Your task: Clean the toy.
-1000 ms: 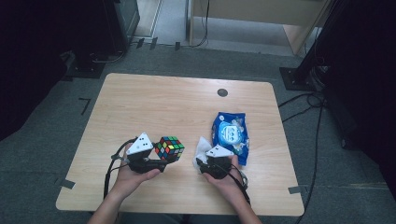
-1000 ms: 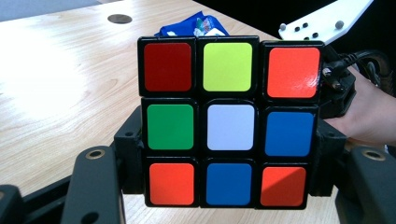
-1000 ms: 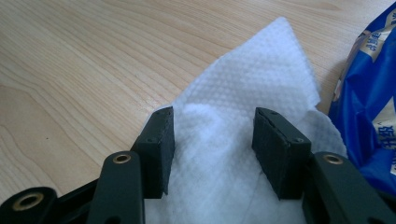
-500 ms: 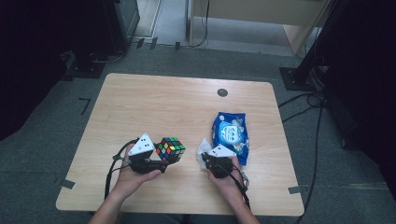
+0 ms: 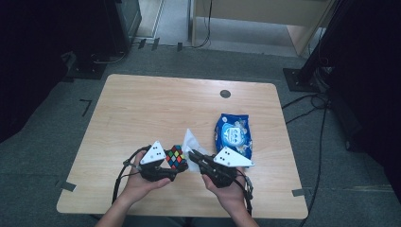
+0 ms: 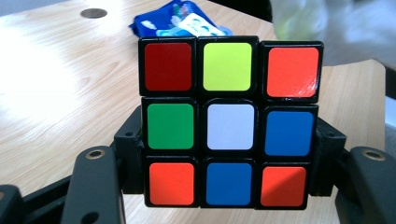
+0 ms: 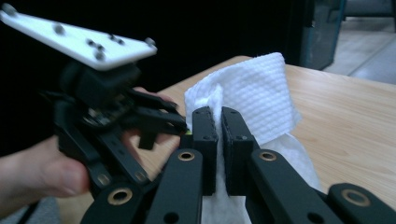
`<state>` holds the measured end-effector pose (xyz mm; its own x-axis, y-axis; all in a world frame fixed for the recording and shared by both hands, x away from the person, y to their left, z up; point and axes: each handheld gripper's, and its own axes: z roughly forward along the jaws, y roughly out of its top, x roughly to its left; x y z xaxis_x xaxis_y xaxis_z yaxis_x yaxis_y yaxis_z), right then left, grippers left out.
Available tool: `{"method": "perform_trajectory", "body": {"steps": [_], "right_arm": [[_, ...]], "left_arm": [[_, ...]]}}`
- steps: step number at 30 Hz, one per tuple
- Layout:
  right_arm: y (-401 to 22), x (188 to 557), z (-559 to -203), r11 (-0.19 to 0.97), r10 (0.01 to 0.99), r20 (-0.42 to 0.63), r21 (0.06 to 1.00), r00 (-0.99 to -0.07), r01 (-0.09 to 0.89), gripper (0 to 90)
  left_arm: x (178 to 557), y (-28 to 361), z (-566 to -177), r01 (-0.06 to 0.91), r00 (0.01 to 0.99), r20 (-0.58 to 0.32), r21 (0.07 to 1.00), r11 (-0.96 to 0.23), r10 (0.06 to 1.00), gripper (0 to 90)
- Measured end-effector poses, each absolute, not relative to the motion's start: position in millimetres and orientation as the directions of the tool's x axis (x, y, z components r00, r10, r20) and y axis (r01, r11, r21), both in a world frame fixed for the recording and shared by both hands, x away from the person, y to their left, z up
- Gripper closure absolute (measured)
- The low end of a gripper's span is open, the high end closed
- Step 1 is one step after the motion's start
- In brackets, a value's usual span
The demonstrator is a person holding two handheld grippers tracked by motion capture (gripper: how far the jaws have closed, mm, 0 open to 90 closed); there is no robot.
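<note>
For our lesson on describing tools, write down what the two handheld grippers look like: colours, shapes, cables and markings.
Each gripper, left and right, is black with a pale triangular plate on top dotted with dark screws. Black cables trail from them. In the right gripper view, flat black arms with brass-ringed pivot holes carry blocky black fingers. No sleeves show.
</note>
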<state>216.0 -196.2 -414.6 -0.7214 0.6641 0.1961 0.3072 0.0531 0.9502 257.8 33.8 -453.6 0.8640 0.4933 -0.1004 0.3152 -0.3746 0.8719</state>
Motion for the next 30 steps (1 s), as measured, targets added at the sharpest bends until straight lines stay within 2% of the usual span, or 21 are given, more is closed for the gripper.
{"method": "perform_trajectory", "body": {"steps": [11,30], "right_arm": [[-189.0,218.9,-417.3,0.005,0.638,0.254,0.943,-0.727,0.334,86.6],[-196.6,233.4,-431.0,-0.039,0.684,0.301,0.925,-0.664,0.379,86.0]], "left_arm": [[248.8,23.8,-453.8,0.265,0.888,-0.068,0.883,-0.387,0.455,34.1],[240.4,19.6,-451.0,0.195,0.903,-0.004,0.894,-0.402,0.43,34.1]]}}
